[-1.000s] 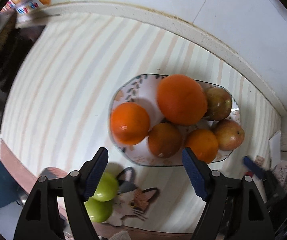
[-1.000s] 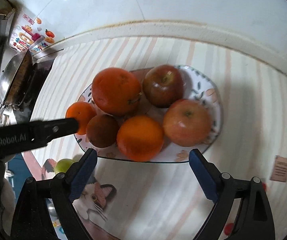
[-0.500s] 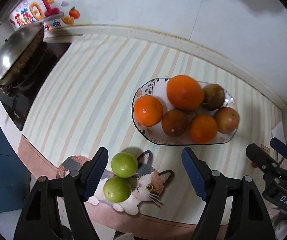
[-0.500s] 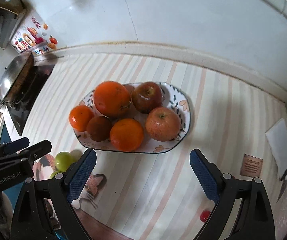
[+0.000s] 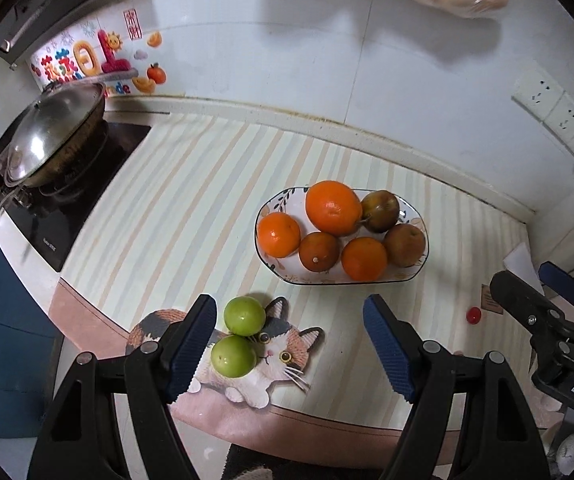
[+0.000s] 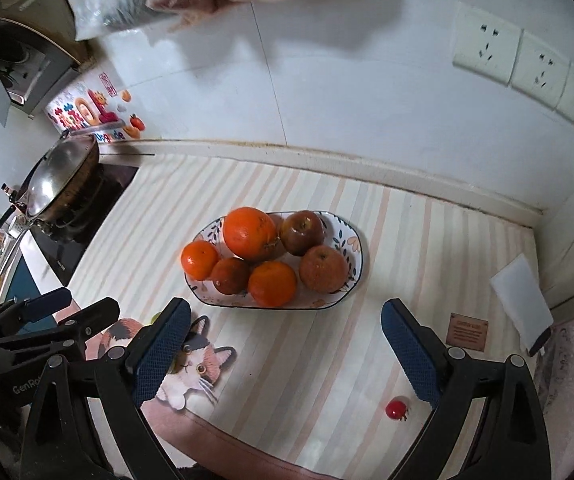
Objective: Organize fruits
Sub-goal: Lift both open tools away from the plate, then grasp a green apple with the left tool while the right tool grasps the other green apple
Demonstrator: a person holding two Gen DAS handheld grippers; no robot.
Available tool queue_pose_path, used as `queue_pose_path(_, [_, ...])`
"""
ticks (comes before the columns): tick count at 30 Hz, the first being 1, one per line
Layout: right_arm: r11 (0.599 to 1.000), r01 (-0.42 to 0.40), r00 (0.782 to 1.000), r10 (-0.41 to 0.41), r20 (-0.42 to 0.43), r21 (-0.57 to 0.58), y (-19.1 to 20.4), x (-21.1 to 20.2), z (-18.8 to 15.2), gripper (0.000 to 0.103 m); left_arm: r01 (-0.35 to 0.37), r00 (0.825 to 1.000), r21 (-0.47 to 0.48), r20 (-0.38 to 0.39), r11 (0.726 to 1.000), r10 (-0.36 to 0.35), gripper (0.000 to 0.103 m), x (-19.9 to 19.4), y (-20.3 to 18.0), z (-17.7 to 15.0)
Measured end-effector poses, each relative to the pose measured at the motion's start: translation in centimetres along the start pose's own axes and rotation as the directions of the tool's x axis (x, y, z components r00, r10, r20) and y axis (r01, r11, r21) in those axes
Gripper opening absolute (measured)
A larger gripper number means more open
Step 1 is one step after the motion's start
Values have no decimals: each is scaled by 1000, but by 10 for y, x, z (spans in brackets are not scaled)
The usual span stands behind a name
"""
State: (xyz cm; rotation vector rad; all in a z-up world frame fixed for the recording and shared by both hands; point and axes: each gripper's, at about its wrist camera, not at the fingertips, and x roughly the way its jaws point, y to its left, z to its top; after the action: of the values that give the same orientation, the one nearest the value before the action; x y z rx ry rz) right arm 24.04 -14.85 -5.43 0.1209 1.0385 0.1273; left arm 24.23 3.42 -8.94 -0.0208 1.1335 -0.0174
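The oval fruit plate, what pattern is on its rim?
White oval plate with dark leaf sprigs and peach flowers under a dark edge, clearest in the right wrist view.

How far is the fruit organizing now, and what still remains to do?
Looks done: four oranges and two apples sit in the patterned oval plate. In hand: nothing; the left gripper and right gripper are both open and empty. Left: two green round fruits lie on the cat-shaped mat, and a small red fruit lies on the striped cloth.
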Motion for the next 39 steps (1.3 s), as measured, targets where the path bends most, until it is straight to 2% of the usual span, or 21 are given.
queue_pose_path(7, [1000, -9, 1000, 9, 25, 6, 4, -26, -6, 98, 24, 1000, 6, 13, 1000, -24, 75, -21, -3, -9])
queue_pose_path(12, [999, -30, 999, 29, 18, 20, -2, -22, -9, 98, 30, 999, -4, 22, 1000, -30, 75, -25, -3, -12])
queue_pose_path(17, [998, -54, 998, 55, -38, 29, -8, 3, -14, 98, 8, 1000, -73, -5, 997, -8, 75, -11, 16, -13])
queue_pose_path(23, [997, -60, 986, 66, -154, 42, -16, 59, -33, 98, -87, 993, -152, -89, 985, 74, 75, 27, 57, -21])
queue_pose_path(25, [997, -59, 980, 69, -187, 56, -20, 79, -42, 97, -120, 987, -168, -126, 978, 99, 75, 43, 70, -26])
queue_pose_path(27, [995, -73, 973, 86, -216, 69, -22, 97, -50, 82, -144, 979, -169, -168, 975, 115, 75, 61, 78, -31])
queue_pose_path(30, [990, -97, 956, 121, -268, 102, -26, 125, -60, 66, -133, 965, -175, -248, 976, 87, 75, 91, 84, -40])
queue_pose_path(35, [989, -117, 942, 140, -304, 95, -19, 149, -68, 64, -113, 936, -159, -349, 981, 51, 75, 140, 76, -53])
queue_pose_path(37, [988, -119, 937, 144, -317, 95, -17, 156, -69, 64, -109, 908, -122, -417, 987, 48, 75, 165, 69, -59])
queue_pose_path(39, [989, -120, 933, 143, -329, 90, -13, 161, -70, 64, -112, 890, -108, -452, 988, 52, 75, 184, 66, -66])
